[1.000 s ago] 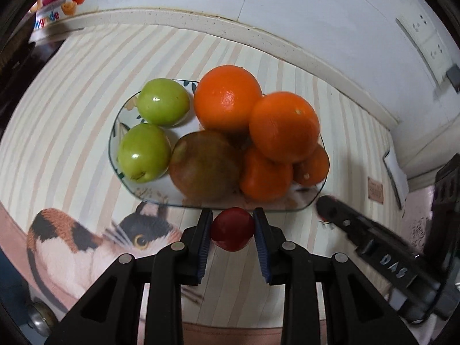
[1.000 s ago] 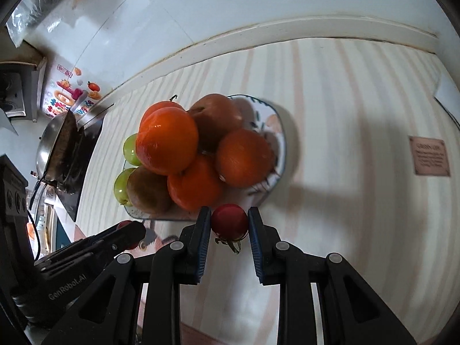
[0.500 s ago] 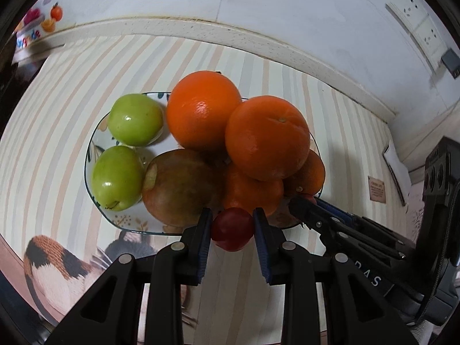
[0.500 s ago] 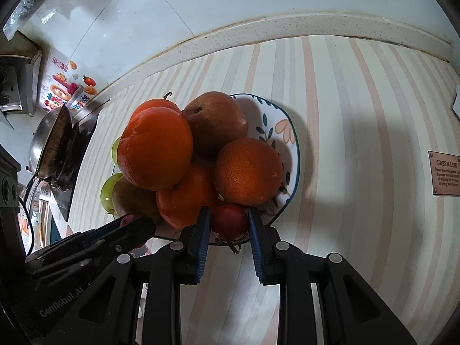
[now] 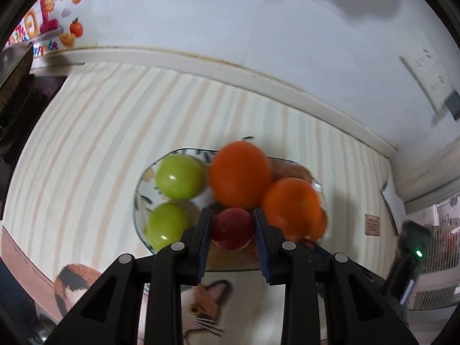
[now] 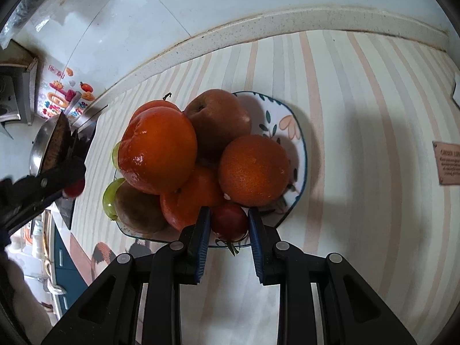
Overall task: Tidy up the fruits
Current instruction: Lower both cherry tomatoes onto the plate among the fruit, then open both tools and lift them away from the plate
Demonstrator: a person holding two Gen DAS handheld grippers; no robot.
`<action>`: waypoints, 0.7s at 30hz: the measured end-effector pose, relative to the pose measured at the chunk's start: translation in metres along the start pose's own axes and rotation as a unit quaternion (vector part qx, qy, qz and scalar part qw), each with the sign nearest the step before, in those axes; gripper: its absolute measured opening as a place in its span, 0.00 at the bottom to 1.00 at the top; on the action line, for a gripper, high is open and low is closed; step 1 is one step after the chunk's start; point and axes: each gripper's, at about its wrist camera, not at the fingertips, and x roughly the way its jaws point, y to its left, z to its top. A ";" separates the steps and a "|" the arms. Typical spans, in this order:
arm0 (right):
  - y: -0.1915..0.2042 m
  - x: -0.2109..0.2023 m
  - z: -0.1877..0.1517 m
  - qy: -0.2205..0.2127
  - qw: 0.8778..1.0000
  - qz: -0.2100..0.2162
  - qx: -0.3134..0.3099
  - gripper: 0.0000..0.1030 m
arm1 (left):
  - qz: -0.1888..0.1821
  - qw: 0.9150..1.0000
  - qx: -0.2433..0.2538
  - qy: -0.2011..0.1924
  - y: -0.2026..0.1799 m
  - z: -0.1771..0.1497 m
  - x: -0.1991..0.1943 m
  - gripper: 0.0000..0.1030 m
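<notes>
A flowered plate (image 5: 138, 198) (image 6: 302, 155) on the striped mat holds two green apples (image 5: 179, 176), several oranges (image 5: 240, 174) (image 6: 158, 149) and a brown fruit (image 6: 218, 120). My left gripper (image 5: 233, 212) is shut on a small red fruit (image 5: 233, 230), raised in front of the pile. In the right wrist view the left gripper (image 6: 67, 181) hangs off the plate's left side. My right gripper (image 6: 229, 212) is shut on a second small red fruit (image 6: 230, 222) with a green stem, at the plate's near rim under the oranges.
A metal pan (image 6: 46, 143) and dark stove edge stand at the far left by the wall. A wall socket (image 5: 425, 77) is up on the right. A cat print (image 5: 207, 307) marks the mat's near side and a brown label (image 6: 448, 162) lies right of the plate.
My left gripper has lifted with its red fruit and drawn back to the plate's left side, its view now blurred. My right gripper has edged its fruit up to the plate's near rim.
</notes>
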 end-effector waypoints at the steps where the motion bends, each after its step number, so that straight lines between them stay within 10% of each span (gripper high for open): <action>1: 0.000 0.001 0.000 0.000 1.000 0.001 0.006 0.28 | 0.002 1.000 -0.006 0.006 0.005 0.002 0.004 0.26; 21: -0.007 0.004 0.002 0.013 0.999 -0.002 0.043 0.38 | 0.008 0.996 -0.048 0.076 0.033 0.001 0.040 0.33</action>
